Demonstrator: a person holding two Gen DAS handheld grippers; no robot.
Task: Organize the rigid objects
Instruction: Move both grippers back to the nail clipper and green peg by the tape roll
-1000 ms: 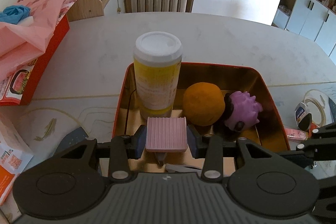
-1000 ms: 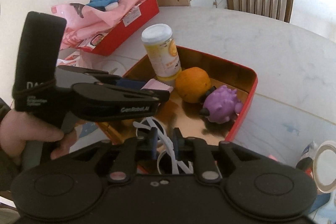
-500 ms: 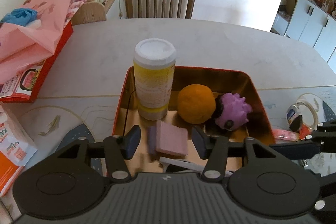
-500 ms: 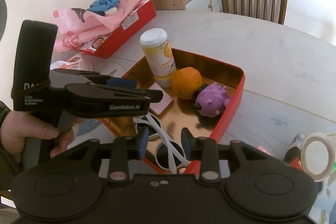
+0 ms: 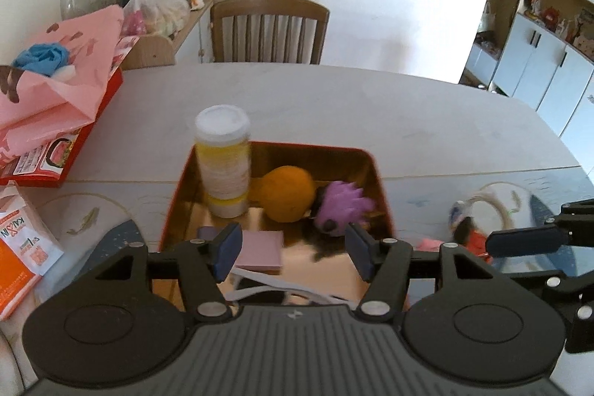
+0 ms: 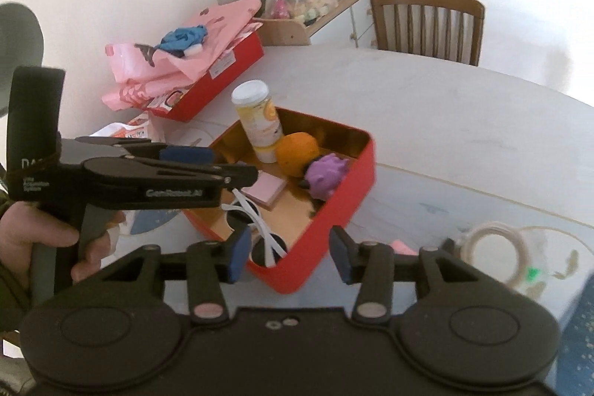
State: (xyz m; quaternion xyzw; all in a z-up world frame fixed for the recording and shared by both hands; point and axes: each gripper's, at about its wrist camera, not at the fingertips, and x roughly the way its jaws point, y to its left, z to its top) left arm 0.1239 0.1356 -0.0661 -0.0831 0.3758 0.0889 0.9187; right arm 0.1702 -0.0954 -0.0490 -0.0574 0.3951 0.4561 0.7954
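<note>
The left hand-held gripper point(image 5: 293, 253) hangs above the near end of the red tin tray point(image 5: 382, 195) with its blue-padded fingers spread wide and nothing between them. The right hand-held gripper point(image 6: 289, 257) is likewise spread wide and empty, poised over the near corner of the same tray point(image 6: 334, 206), which sits on the pale marble-patterned bench point(image 6: 464, 121). Inside the tray, a yellow bottle with a white cap point(image 5: 224, 160) stands upright in the far left corner. Just beside it on the right lies an orange ball point(image 5: 287, 193), and a purple spiky toy point(image 5: 339, 210) rests touching the ball, against the tray's right wall. A flat pink block point(image 5: 260, 248) lies on the golden tray floor in front of the bottle, apart from it. Nearer the cameras, white-framed sunglasses point(image 6: 256, 229) lie at the tray's near end, partly hidden by the grippers. In the right wrist view the left gripper's black body reaches over the tray's left side, held by the person's left hand point(image 6: 41, 240). On the bench to the right of the tray lie a roll of tape point(image 6: 490, 251) and a small pink item, too blurred to identify. To the left sits a red box point(image 5: 74, 136) draped with pink paper. A wooden chair point(image 5: 269, 28) stands at the bench's far side.
</note>
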